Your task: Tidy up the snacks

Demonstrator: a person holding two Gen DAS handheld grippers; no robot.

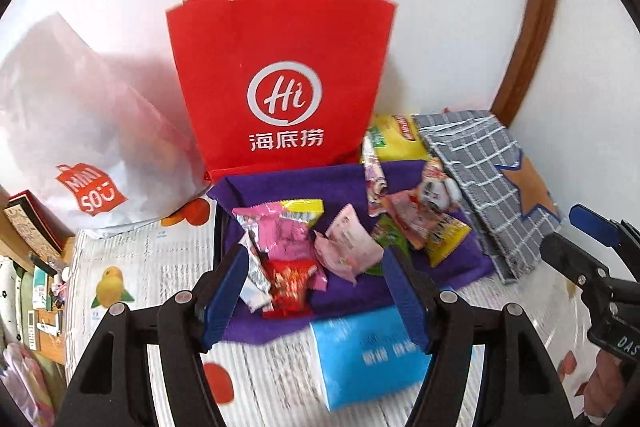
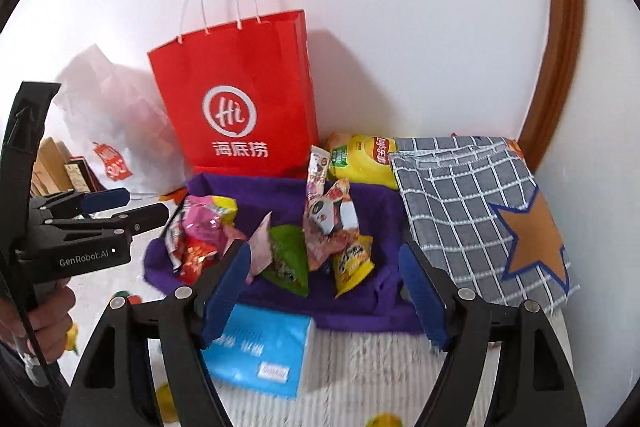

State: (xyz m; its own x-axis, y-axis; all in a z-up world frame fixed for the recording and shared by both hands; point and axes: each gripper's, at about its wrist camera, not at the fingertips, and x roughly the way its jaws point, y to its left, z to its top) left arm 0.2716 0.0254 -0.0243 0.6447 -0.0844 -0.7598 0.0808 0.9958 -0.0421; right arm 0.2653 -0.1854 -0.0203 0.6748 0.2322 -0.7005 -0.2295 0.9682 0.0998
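Observation:
A purple cloth tray [image 1: 280, 183] [image 2: 272, 191] lies on the table and holds several snack packets: a pink one [image 1: 276, 227], a red one [image 1: 292, 283], a green one [image 2: 288, 259] and a yellow one [image 2: 352, 263]. My left gripper [image 1: 315, 259] hovers open above the tray's near edge with nothing between its blue pads. My right gripper [image 2: 324, 251] is open too, above the tray's near right part, and it grips nothing. A blue packet [image 1: 372, 359] [image 2: 260, 351] lies on the table in front of the tray. Each gripper shows at the edge of the other's view.
A red paper bag [image 1: 280, 79] [image 2: 236, 95] stands upright against the wall behind the tray. A white plastic bag [image 1: 80, 147] lies to its left. A yellow chips bag [image 2: 360, 159] and a grey checked cloth bag [image 2: 472, 211] with an orange star lie to the right. Cluttered shelves [image 1: 32, 227] lie at far left.

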